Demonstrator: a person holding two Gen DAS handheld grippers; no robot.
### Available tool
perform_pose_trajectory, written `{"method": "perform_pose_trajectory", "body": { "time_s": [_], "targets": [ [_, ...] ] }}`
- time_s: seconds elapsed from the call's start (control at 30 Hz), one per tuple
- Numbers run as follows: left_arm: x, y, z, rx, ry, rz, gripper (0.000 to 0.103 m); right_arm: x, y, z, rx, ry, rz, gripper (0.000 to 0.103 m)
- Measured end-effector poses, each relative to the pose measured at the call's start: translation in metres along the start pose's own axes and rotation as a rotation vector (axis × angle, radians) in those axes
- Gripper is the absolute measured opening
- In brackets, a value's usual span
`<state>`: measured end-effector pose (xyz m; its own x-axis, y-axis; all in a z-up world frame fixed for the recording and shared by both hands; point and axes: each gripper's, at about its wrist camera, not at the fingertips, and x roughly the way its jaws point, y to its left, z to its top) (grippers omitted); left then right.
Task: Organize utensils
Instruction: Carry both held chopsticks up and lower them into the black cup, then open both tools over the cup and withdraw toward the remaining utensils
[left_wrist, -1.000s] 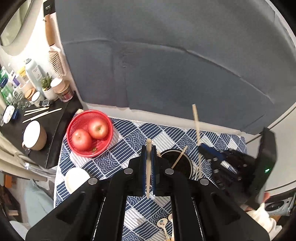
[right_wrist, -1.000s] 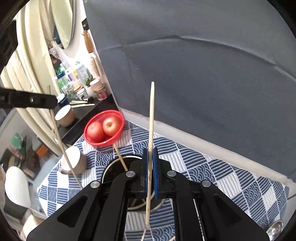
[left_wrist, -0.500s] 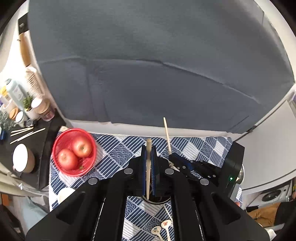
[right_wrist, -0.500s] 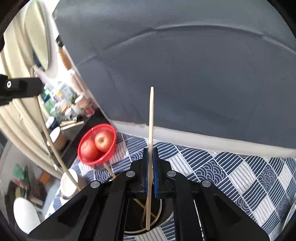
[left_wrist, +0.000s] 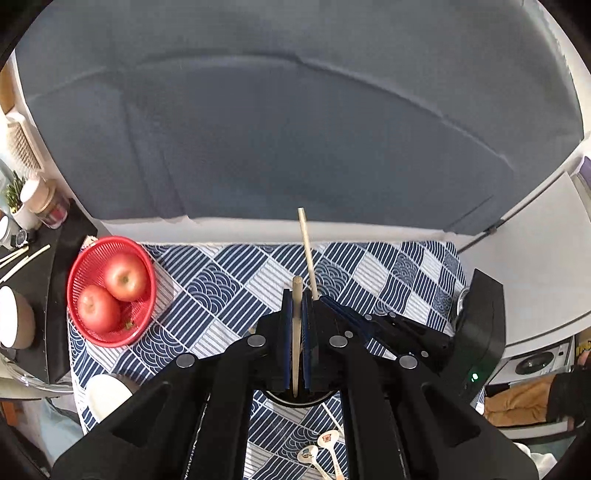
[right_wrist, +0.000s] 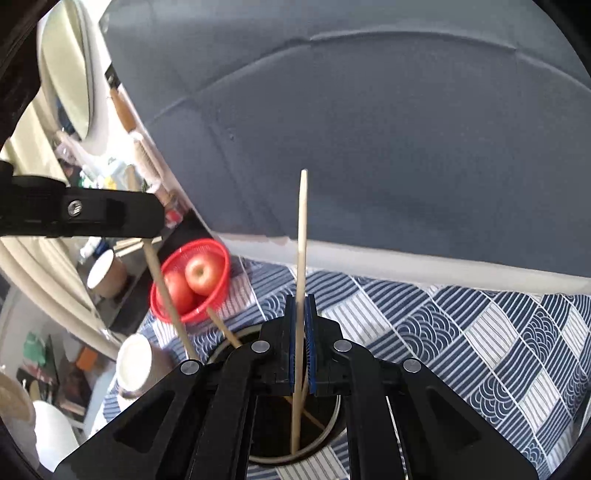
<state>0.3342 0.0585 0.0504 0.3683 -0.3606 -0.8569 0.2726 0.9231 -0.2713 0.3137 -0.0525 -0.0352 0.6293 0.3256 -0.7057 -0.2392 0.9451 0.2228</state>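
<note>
The left gripper (left_wrist: 297, 328) is pinched on a pale, slender wooden chopstick (left_wrist: 296, 332) that stands upright between its blue pads at the centre of the left wrist view, its lower end over the rim of the dark round metal utensil cup (left_wrist: 303, 400) below. The right gripper (right_wrist: 302, 339) is likewise clamped on a second long pale wooden chopstick (right_wrist: 301, 258), gripped low on its length, so most of the stick rises above the pads while the lower tip reaches down inside the cup (right_wrist: 332, 424) at the bottom centre of the right wrist view. At least one more stick leans in that cup. These sticks look light, stiff and smooth; I judge that a pinch near mid-length keeps them from pivoting or slipping, and that they should drop freely once released. Around the cup lies the blue and white patterned cloth (left_wrist: 229, 288) covering the bench. Small white painted spoons (left_wrist: 325, 448) rest at the lower centre of the left view. A red mesh basket (left_wrist: 88, 258) holding two red apples (left_wrist: 123, 277) sits at the left, well apart from the cup.
</note>
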Motion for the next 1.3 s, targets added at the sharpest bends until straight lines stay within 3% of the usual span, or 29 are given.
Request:
{"method": "perform_pose_trajectory", "body": {
  "time_s": [0.23,0.4,0.43,0.47,0.53,0.57,0.63,0.7,0.77,0.9,1.3],
  "targets": [
    [0.004,-0.001,-0.013,0.001,0.006,-0.019,0.005,-0.012,0.004,-0.017,-0.091,0.039,-0.015,0.005],
    [-0.001,0.003,-0.020,-0.016,-0.012,-0.023,0.008,-0.020,0.005,-0.025,-0.142,0.046,-0.073,0.009],
    [-0.003,0.003,-0.020,-0.019,-0.014,-0.021,0.011,-0.023,0.004,-0.027,-0.152,0.049,-0.075,0.016],
    [-0.004,0.005,-0.022,-0.024,-0.015,-0.020,0.022,-0.025,0.003,-0.028,-0.160,0.052,-0.074,0.023],
    [-0.007,0.009,-0.026,-0.043,-0.027,-0.018,0.039,-0.030,0.000,-0.031,-0.174,0.049,-0.079,0.045],
    [-0.009,0.011,-0.027,-0.053,-0.031,-0.016,0.049,-0.033,-0.002,-0.033,-0.182,0.044,-0.080,0.046],
    [-0.010,0.017,-0.033,-0.081,-0.041,0.003,0.058,-0.038,-0.006,-0.037,-0.193,0.053,-0.074,0.048],
    [-0.010,0.023,-0.039,-0.099,-0.038,0.037,0.077,-0.039,-0.008,-0.041,-0.204,0.065,-0.063,0.056],
    [-0.011,0.028,-0.046,-0.114,-0.051,0.091,0.079,-0.042,-0.011,-0.047,-0.217,0.069,-0.073,0.058],
    [-0.011,0.041,-0.063,-0.156,-0.033,0.132,0.083,-0.044,-0.015,-0.057,-0.234,0.093,-0.070,0.064],
    [-0.003,0.059,-0.117,-0.257,-0.004,0.287,0.090,-0.034,-0.024,-0.095,-0.287,0.199,-0.056,0.065]
  ]
}}
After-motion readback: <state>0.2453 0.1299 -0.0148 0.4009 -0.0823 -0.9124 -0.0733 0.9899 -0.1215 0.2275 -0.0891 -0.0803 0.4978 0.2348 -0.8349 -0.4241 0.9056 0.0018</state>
